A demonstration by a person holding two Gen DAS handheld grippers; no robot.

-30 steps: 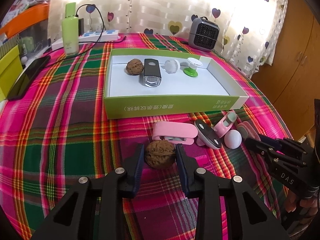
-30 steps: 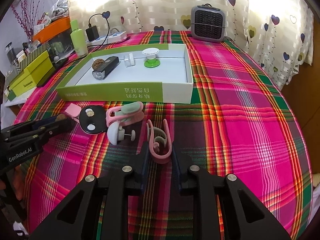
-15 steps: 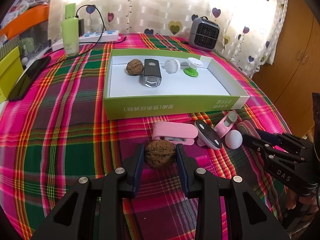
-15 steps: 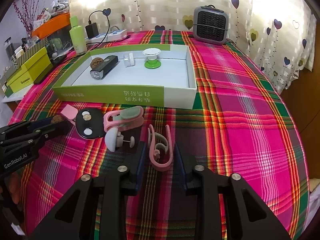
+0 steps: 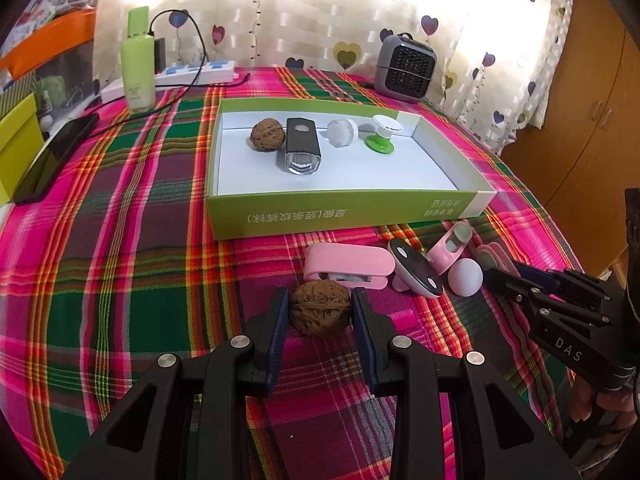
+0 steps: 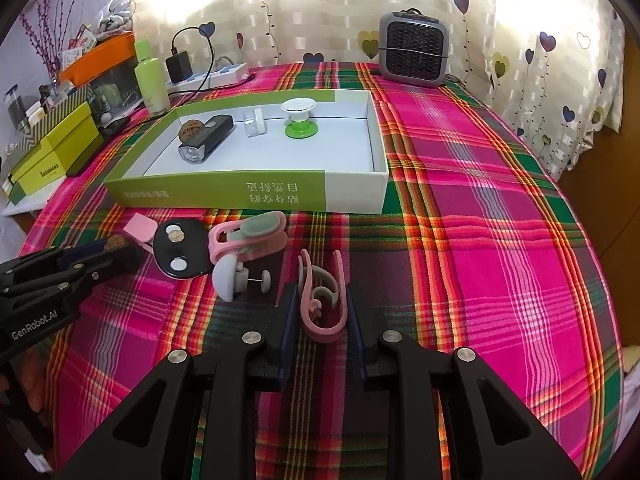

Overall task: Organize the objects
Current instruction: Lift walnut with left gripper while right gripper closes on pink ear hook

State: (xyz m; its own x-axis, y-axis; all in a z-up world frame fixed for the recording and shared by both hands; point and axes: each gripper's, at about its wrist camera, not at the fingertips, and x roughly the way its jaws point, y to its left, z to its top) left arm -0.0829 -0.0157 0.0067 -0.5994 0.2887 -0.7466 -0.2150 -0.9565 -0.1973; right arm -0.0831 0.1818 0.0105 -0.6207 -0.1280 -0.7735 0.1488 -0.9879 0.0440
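- The left gripper (image 5: 320,314) has its two fingers pressed against the sides of a walnut (image 5: 320,314) that rests on the plaid-covered surface (image 5: 120,280); in the right wrist view only a sliver of that walnut shows behind the left gripper's fingers.
- Just beyond the walnut lies a pink stapler-like case (image 5: 346,266), its underside partly hidden by the nut.
- Next come a black oval disc (image 6: 182,254), a pink-and-grey clip (image 6: 250,236) and a pale round-headed pin (image 6: 236,278), bunched close together; what the disc is cannot be made out.
- The right gripper (image 6: 322,314) is closed around a pink U-shaped clip (image 6: 322,300), whose sides sit against the finger pads.
- Behind them the green box (image 5: 344,218) holds a second walnut (image 5: 267,136), a black lamp (image 5: 302,152), a clear round cap (image 5: 342,132) and a green-and-white spool (image 5: 384,134).
- In the left wrist view the right gripper's fingertips are cut off by the pin.
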